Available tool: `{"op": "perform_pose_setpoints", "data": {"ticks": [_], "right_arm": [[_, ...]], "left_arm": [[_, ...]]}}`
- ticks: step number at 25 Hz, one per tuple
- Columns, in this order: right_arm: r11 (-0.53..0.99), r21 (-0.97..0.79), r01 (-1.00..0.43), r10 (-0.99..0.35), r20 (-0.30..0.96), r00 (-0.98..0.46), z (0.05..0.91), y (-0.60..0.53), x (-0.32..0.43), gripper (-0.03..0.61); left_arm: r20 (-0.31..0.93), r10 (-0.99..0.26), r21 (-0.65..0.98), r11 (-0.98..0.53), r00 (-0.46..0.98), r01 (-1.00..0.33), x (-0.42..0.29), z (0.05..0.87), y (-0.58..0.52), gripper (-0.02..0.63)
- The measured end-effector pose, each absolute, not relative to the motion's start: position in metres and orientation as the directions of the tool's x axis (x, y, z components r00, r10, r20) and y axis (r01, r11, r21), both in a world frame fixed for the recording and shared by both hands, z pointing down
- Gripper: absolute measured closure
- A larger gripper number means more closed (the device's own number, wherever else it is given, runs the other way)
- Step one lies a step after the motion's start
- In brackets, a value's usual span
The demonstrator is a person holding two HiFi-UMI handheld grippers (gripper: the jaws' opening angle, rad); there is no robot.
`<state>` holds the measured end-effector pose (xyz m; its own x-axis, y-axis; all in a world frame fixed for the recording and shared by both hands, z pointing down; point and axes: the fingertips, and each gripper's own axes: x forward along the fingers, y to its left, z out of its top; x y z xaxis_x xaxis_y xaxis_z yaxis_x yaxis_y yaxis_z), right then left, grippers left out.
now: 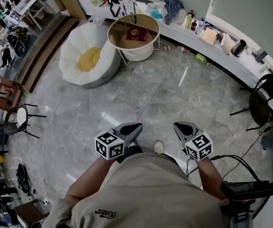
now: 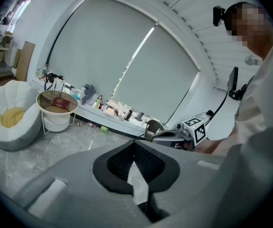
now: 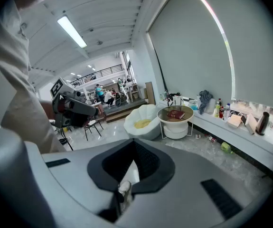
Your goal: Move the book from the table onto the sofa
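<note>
Glossy stone floor (image 1: 150,94), wood-look table (image 1: 148,23) on thin metal legs, soft white cloth sofa (image 1: 74,46), smooth-covered red book (image 1: 136,33)

The grey marble floor (image 1: 150,99) lies open from near to far, up to the round wood-topped wire-legged table (image 1: 119,39) and the white beanbag sofa (image 1: 72,51) just left of it. A black round-seated chair (image 1: 259,106) stands at the right, a cluttered white ledge (image 1: 243,65) lines the far right, a small black-legged chair (image 1: 21,118) the left.
</note>
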<state>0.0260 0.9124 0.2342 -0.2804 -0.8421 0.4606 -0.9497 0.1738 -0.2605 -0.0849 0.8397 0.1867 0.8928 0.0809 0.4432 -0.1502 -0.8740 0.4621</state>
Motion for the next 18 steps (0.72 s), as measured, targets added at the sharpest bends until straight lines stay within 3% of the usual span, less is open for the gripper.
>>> {"op": "perform_pose_setpoints", "data": {"ticks": [18], "right_arm": [[0.292, -0.269, -0.918, -0.8, 0.457, -0.388, 0.243, 0.858, 0.03, 0.559]], "left_arm": [[0.436, -0.037, 0.44, -0.863, 0.899, -0.249, -0.089, 0.183, 0.793, 0.606]]}}
